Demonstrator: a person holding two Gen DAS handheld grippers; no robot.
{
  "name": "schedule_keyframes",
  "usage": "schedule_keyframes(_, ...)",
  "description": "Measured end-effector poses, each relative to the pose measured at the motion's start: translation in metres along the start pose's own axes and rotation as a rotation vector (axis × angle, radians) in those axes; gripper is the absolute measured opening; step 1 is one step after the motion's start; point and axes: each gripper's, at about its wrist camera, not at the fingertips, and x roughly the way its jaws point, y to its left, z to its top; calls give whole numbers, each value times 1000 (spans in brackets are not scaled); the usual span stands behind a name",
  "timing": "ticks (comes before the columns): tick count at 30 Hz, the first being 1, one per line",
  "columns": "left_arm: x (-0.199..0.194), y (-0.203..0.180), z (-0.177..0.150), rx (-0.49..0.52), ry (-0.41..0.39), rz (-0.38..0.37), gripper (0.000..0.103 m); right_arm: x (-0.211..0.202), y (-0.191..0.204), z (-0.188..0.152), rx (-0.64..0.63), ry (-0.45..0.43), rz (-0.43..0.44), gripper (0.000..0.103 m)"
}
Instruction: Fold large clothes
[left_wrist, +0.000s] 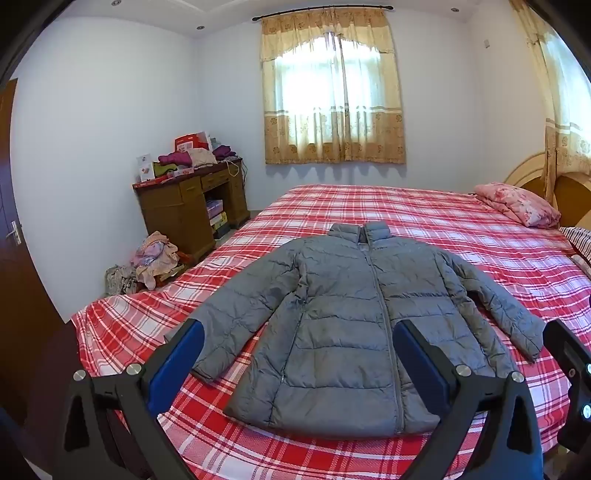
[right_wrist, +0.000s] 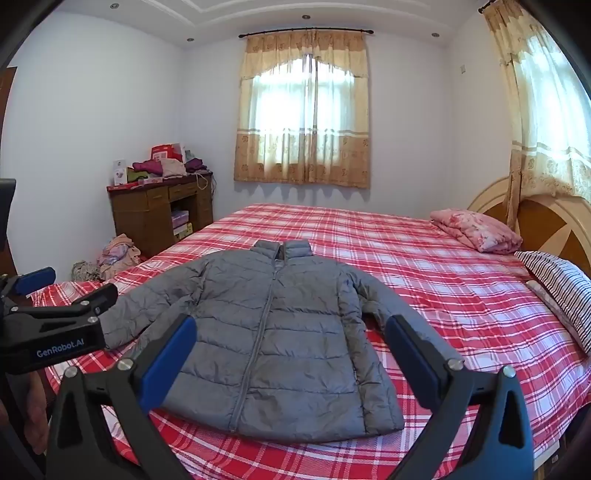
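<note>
A grey quilted puffer jacket (left_wrist: 343, 325) lies flat and zipped on the red plaid bed (left_wrist: 443, 221), collar away from me, both sleeves spread out to the sides. It also shows in the right wrist view (right_wrist: 266, 332). My left gripper (left_wrist: 299, 332) is open and empty, held above the jacket's hem. My right gripper (right_wrist: 291, 328) is open and empty, also above the hem. The left gripper's body (right_wrist: 55, 332) shows at the left edge of the right wrist view.
A pink folded quilt (right_wrist: 476, 229) and a striped pillow (right_wrist: 561, 284) lie near the headboard (right_wrist: 546, 221) at the right. A wooden desk (left_wrist: 192, 206) piled with clothes stands at the far left, with a heap of clothes (left_wrist: 155, 258) on the floor.
</note>
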Motion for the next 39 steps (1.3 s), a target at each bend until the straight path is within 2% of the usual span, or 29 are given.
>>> schedule_keyframes(10, 5, -11, -2, -20, 9, -2, 102, 0, 1, 0, -4, 9, 5, 103)
schedule_keyframes(14, 6, 1, -1, -21, 9, -4, 102, 2, 2, -2, -4, 12, 3, 103)
schedule_keyframes(39, 9, 7, -1, -29, 4, 12, 102, 6, 4, -8, -9, 28, 8, 103)
